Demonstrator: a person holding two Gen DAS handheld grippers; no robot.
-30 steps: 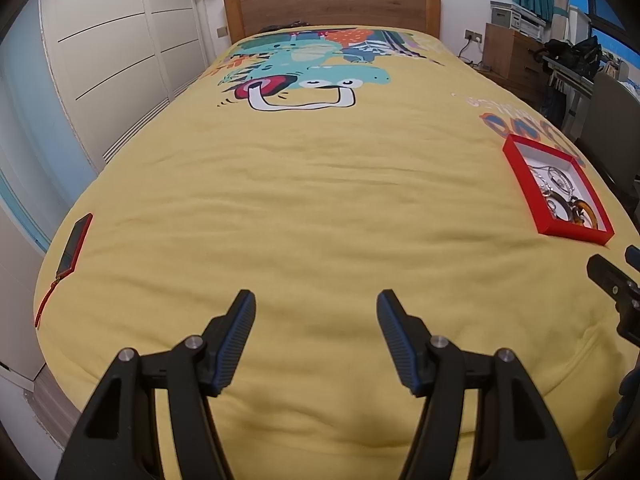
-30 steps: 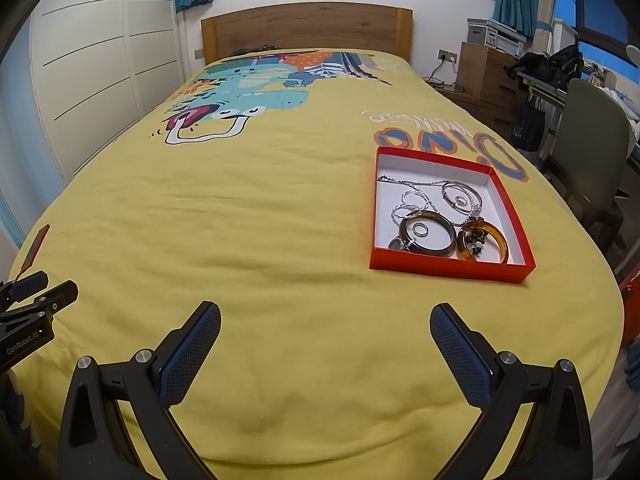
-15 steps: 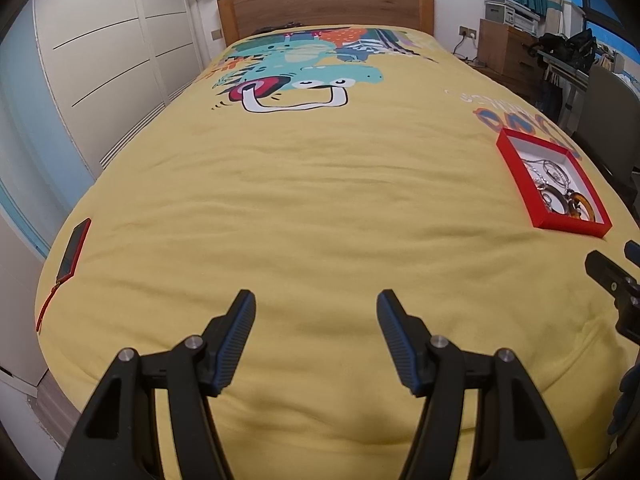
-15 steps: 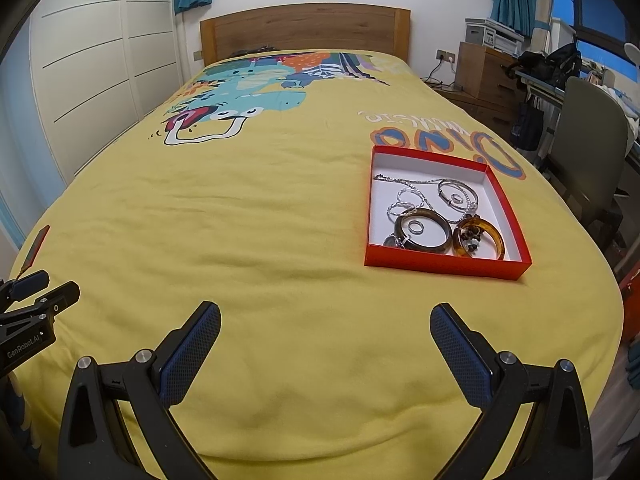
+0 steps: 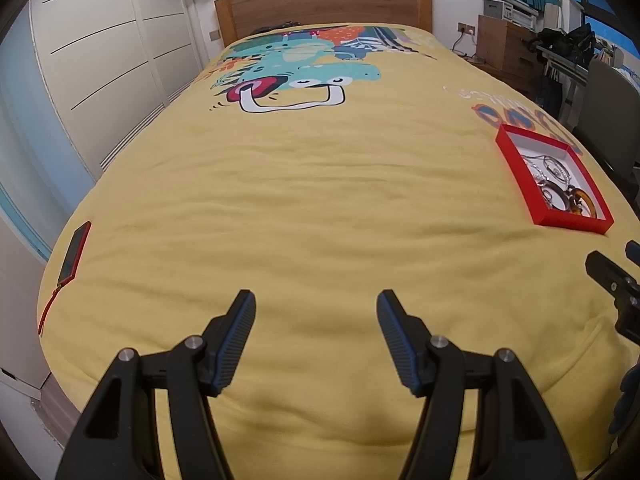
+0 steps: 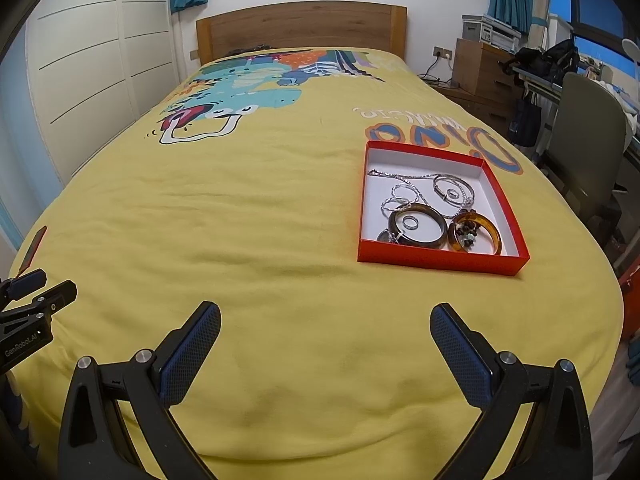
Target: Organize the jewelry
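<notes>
Grippers left (image 5: 316, 308) and right (image 6: 325, 322) gape empty; only right view shows bangles (image 6: 417, 226) in red box (image 6: 438, 258)

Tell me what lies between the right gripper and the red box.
Only bare yellow bedspread. In the right wrist view, nothing sits between the open right gripper and the red box of jewelry.

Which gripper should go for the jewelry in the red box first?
Probably the right gripper: the red box lies just ahead of it, slightly right, jaws open. From the left gripper, the box sits far off to the right.
</notes>
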